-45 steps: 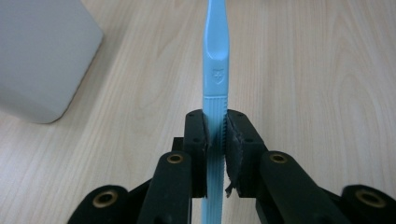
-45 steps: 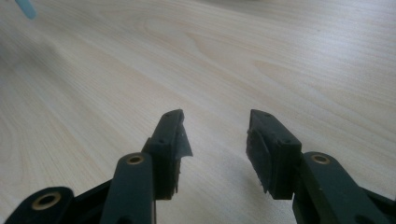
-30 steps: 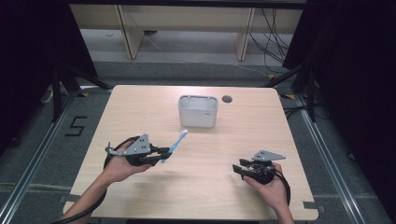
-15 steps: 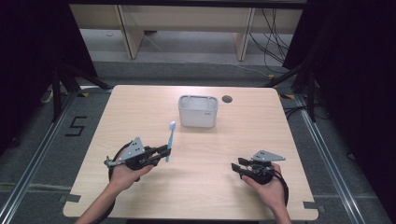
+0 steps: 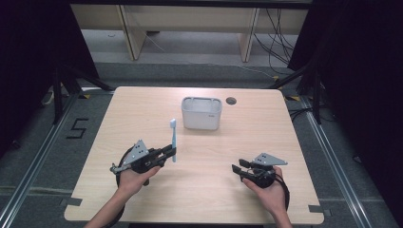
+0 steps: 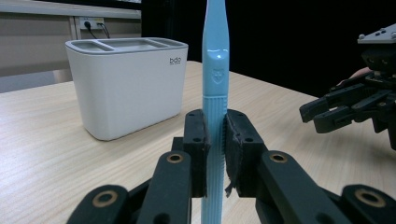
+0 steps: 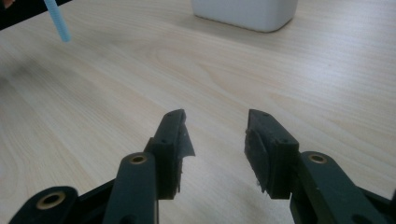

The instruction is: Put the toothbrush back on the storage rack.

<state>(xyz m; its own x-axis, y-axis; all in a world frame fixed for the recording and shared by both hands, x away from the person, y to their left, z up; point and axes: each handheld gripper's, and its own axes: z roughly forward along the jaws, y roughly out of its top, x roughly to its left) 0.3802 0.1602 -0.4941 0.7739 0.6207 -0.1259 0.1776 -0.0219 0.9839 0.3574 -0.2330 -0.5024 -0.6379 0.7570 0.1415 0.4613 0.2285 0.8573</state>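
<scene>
Holding a light blue toothbrush (image 6: 215,93) upright, the left gripper (image 5: 167,153) clamps the ribbed handle low down between its pads, with the bristle end well above the table (image 5: 142,204). Because so much of the brush stands over the grip, it could pivot or slip if it knocks the rim of the white holder (image 5: 202,113), and a tilted entry might catch on a divider between the slots. The holder sits near the far edge, ahead of the brush and a little to its right, with bare wood between them. The right gripper (image 7: 217,140) rests near the front edge, jaws wide and holding nothing, well apart from the path.
</scene>
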